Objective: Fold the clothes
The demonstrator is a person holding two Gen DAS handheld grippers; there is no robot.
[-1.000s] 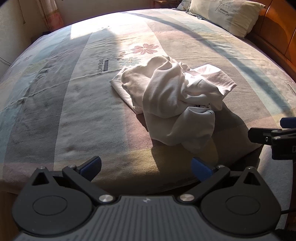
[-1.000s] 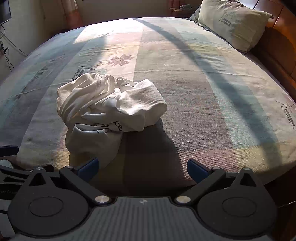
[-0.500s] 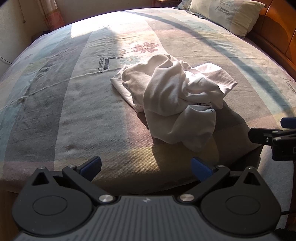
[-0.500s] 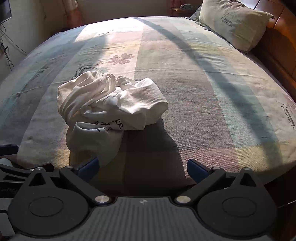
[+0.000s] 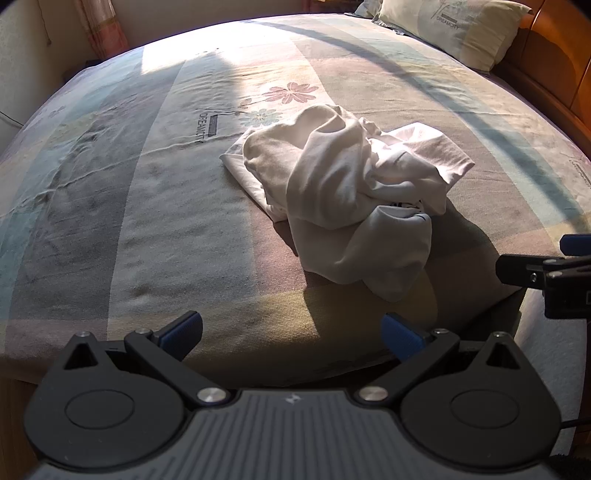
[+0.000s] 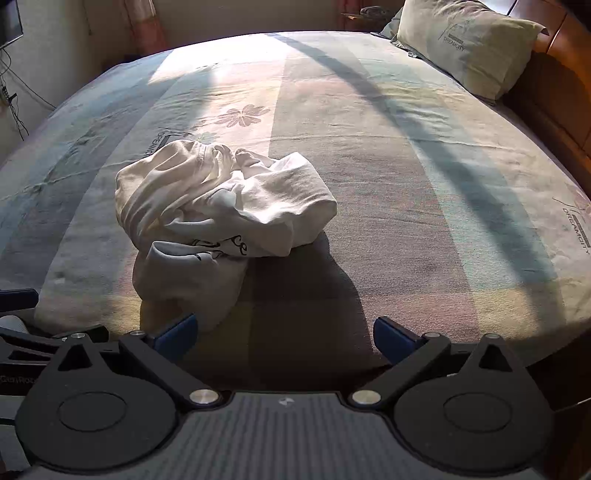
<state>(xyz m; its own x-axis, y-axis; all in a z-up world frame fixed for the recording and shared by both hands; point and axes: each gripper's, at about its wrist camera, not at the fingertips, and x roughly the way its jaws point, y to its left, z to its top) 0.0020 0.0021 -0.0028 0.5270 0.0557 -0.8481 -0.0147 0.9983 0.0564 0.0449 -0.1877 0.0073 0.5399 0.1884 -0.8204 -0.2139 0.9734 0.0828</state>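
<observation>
Broad bare stretches of the striped pastel bedsheet (image 5: 110, 206) lie all around the crumpled white cotton garment (image 5: 343, 192). The pale rectangular pillow (image 6: 465, 44) and, seemingly, a wooden headboard (image 6: 554, 99) bound the far-right side.

The white garment (image 5: 343, 192) is bunched, its dark print (image 6: 221, 247) mostly folded under and unreadable; beyond it, the pillow (image 5: 454, 29) is cropped

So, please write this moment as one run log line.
left gripper: open | right gripper: open | white garment: crumpled on bed, untouched
</observation>
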